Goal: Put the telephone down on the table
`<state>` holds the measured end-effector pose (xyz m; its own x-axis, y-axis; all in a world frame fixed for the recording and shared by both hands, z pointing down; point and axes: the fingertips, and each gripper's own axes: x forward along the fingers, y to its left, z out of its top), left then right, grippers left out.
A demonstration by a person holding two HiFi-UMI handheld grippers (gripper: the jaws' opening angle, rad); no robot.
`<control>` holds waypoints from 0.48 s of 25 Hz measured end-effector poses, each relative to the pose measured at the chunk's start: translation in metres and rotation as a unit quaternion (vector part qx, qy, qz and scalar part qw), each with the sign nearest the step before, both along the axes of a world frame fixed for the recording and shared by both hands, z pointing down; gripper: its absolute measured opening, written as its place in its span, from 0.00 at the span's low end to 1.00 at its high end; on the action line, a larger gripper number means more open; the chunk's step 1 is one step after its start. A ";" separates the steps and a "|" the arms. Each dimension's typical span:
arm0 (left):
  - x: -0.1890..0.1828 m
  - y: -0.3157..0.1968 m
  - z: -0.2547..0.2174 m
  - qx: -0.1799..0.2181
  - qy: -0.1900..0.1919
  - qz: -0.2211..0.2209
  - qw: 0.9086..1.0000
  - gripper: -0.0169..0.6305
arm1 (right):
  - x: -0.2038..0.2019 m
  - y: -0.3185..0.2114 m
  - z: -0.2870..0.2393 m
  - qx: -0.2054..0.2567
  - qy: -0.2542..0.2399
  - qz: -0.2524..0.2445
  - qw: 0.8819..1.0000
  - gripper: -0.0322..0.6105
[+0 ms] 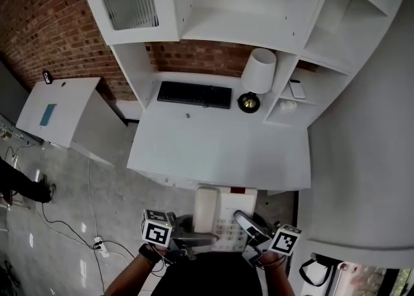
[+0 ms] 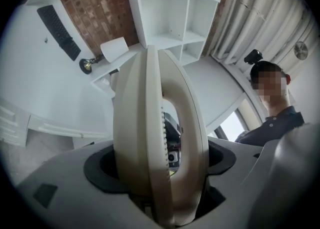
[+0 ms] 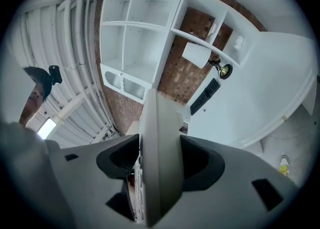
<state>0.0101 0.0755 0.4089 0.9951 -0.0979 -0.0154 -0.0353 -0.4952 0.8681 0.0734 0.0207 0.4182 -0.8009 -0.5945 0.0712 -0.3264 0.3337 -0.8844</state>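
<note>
Between jaws of left gripper and right gripper, beige telephone.

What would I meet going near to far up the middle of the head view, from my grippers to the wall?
telephone → front edge and bare top of the table → keyboard → brick wall
</note>
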 end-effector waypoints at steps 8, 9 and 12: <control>0.044 -0.118 -0.005 0.002 -0.012 -0.012 1.000 0.68 | 0.042 -0.121 -0.009 0.005 -0.018 -0.007 1.000 0.42; 0.047 -0.129 -0.004 0.002 -0.012 -0.013 1.000 0.68 | 0.045 -0.132 -0.008 0.004 -0.019 -0.005 1.000 0.42; 0.050 -0.153 -0.005 -0.001 -0.014 -0.011 1.000 0.68 | 0.048 -0.155 -0.007 0.001 -0.025 -0.002 1.000 0.42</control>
<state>0.0602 -0.0774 0.4038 0.9927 -0.1203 0.0117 -0.0700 -0.4931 0.8671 0.1212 -0.1344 0.4109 -0.8054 -0.5920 0.0306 -0.2813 0.3363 -0.8988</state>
